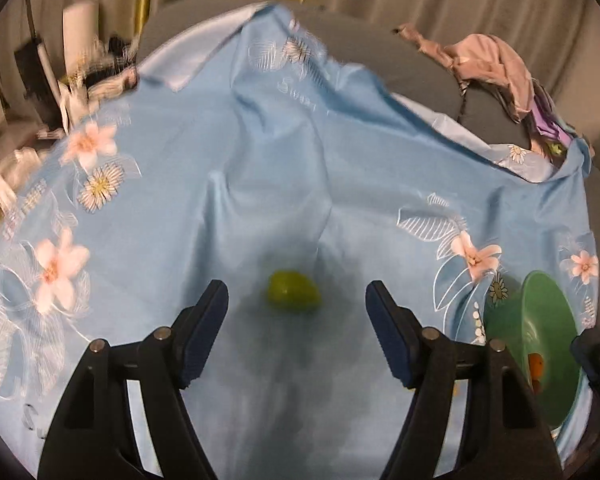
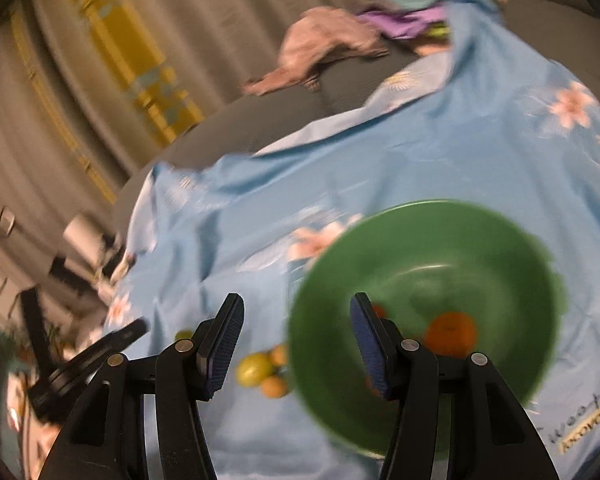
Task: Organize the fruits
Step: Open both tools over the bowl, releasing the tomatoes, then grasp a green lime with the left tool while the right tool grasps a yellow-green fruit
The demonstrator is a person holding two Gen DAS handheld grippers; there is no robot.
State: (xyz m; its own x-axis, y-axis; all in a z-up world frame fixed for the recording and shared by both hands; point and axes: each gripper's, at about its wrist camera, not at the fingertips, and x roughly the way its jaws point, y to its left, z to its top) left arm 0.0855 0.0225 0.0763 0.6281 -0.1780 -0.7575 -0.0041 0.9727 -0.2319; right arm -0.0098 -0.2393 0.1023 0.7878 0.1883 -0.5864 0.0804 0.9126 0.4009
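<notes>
A yellow-green fruit (image 1: 293, 291) lies on the blue floral cloth (image 1: 260, 168), just ahead of and between the fingers of my open, empty left gripper (image 1: 297, 300). A green bowl (image 1: 540, 344) stands at the right edge with an orange fruit (image 1: 537, 365) inside. In the right wrist view the green bowl (image 2: 440, 240) holds an orange fruit (image 2: 451, 332) and a smaller red-orange one (image 2: 379, 312). My right gripper (image 2: 297, 322) is open and empty over the bowl's left rim. A yellow-green fruit (image 2: 254, 369) and two small orange fruits (image 2: 275, 386) lie left of the bowl.
Pink and purple clothes (image 1: 496, 68) are heaped on the grey sofa (image 1: 380, 44) at the back right. Cluttered items and a white cylinder (image 1: 78, 32) stand at the far left. Curtains hang behind. The left gripper's black frame (image 2: 100, 356) shows at the left of the right wrist view.
</notes>
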